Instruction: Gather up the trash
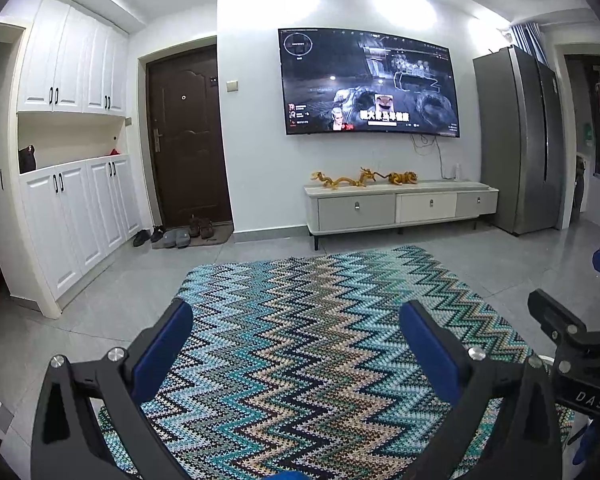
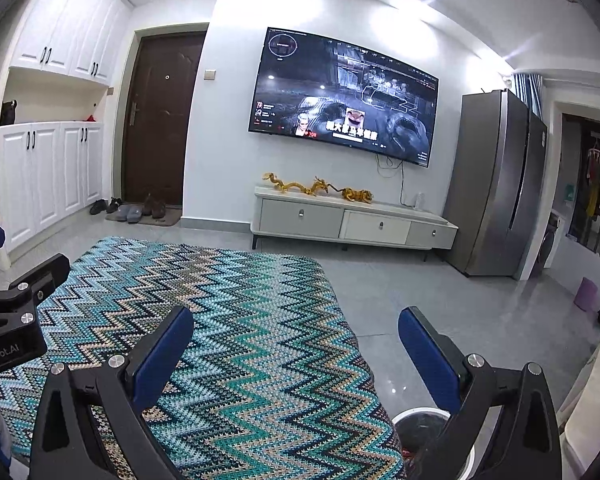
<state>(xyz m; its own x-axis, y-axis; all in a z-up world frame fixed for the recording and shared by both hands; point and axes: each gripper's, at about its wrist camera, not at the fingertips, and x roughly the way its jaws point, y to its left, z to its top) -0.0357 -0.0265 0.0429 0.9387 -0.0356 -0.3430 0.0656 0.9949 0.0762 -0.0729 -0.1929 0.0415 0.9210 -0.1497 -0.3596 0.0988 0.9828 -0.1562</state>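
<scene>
Left tool [image 1: 296,344]: blue-padded fingers spread wide apart, nothing between them, held over a zigzag-patterned cloth [image 1: 300,340] in teal, black and cream. Right tool [image 2: 296,344]: fingers likewise wide apart and empty, over the right edge of the same cloth [image 2: 228,320].

Writing: the right tool's body, seen at the right edge of the left wrist view, reads "DAS". The left tool's body, at the left edge of the right wrist view, reads "nRobot.AI", cut off at the start. Wall-mounted TV [image 1: 368,82] is on, showing a dark game scene with a white caption in Chinese characters, too blurred to read.

Right wrist view only: a round white-rimmed bin [image 2: 420,420] with a dark inside on the floor, just beside the cloth's lower right corner, partly hidden by the right finger. Whether it holds trash cannot be told. No loose trash is visible on the cloth. Also a small purple container [image 2: 586,294] on the floor at far right.

Both views: brown door [image 1: 186,136], shoes on a mat [image 1: 172,236], white cabinets [image 1: 72,152], TV stand [image 1: 400,204] with golden figurines [image 1: 364,179], grey refrigerator [image 1: 520,140].
</scene>
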